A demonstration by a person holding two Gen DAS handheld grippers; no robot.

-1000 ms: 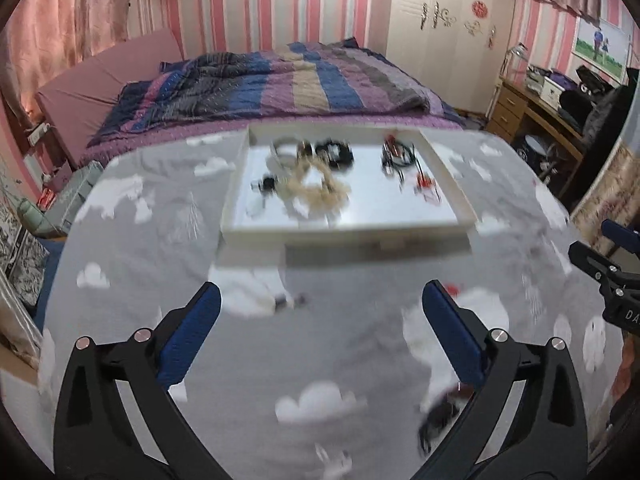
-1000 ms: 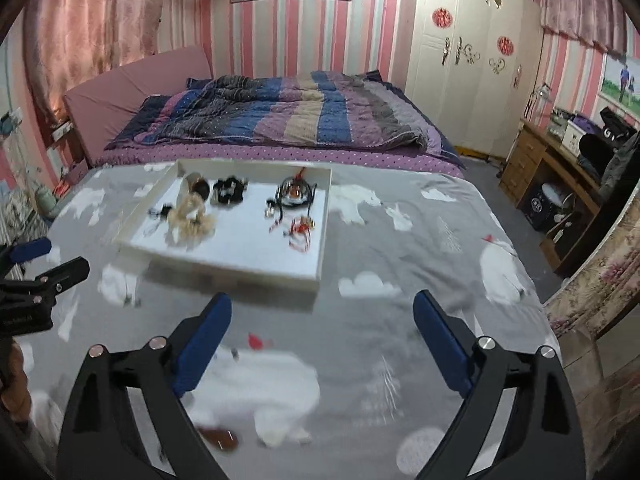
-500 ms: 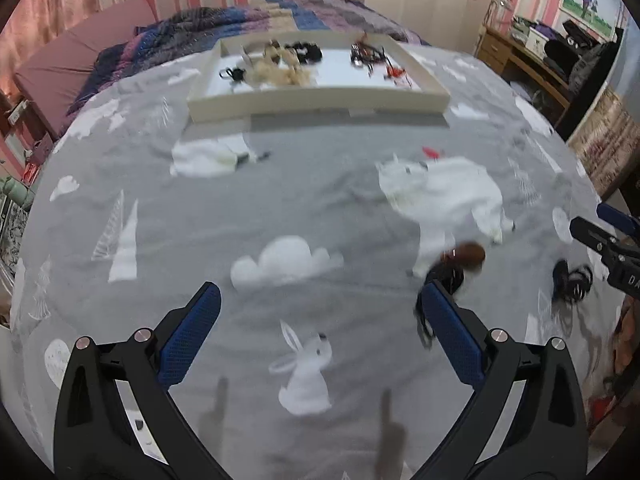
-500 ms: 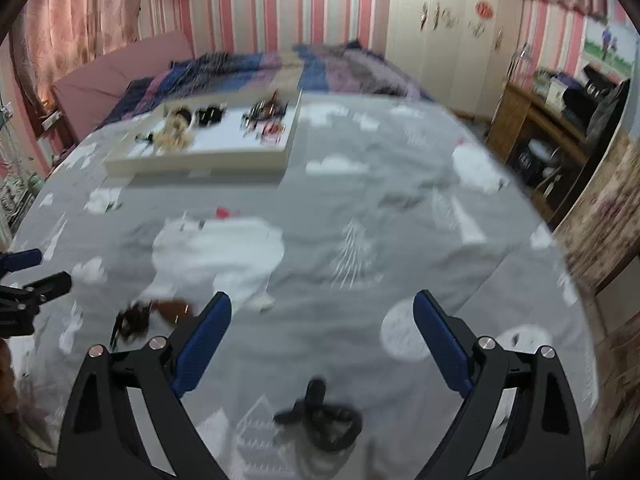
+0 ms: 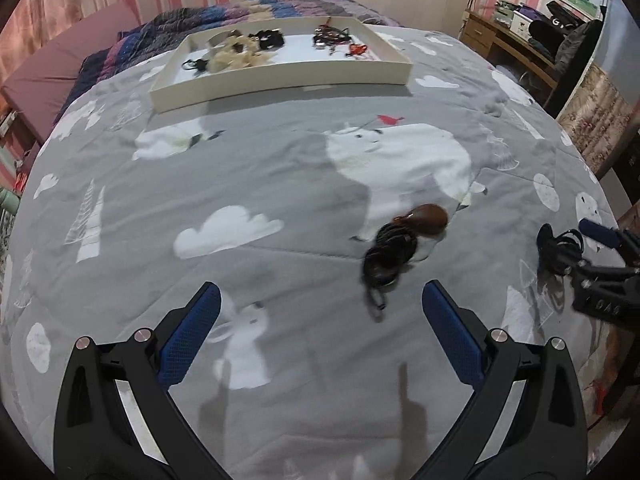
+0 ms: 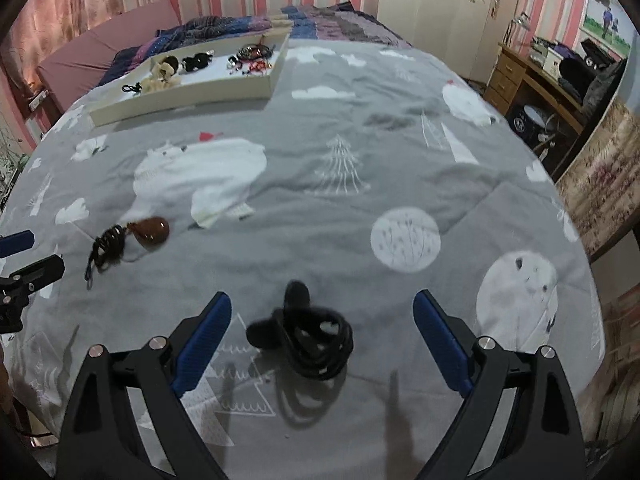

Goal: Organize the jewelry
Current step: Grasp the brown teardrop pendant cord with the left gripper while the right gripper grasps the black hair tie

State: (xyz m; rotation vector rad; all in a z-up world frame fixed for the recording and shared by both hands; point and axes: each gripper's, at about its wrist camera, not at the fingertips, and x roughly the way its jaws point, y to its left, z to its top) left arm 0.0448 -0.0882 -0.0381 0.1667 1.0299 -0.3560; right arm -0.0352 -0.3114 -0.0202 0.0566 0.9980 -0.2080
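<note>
While both tools are held wide apart, the right tool (image 6: 322,328) is hovered over a black cord bundle (image 6: 310,340); what looks like a brown pendant necklace (image 5: 404,236) is left just ahead of the left tool (image 5: 320,324) on the blanket (image 5: 240,184).

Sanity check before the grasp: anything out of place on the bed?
Yes. Two pieces lie loose on the blanket, outside the tray: a brown pendant on a black cord and a black cord bundle, the bundle between the right gripper jaws.
</note>
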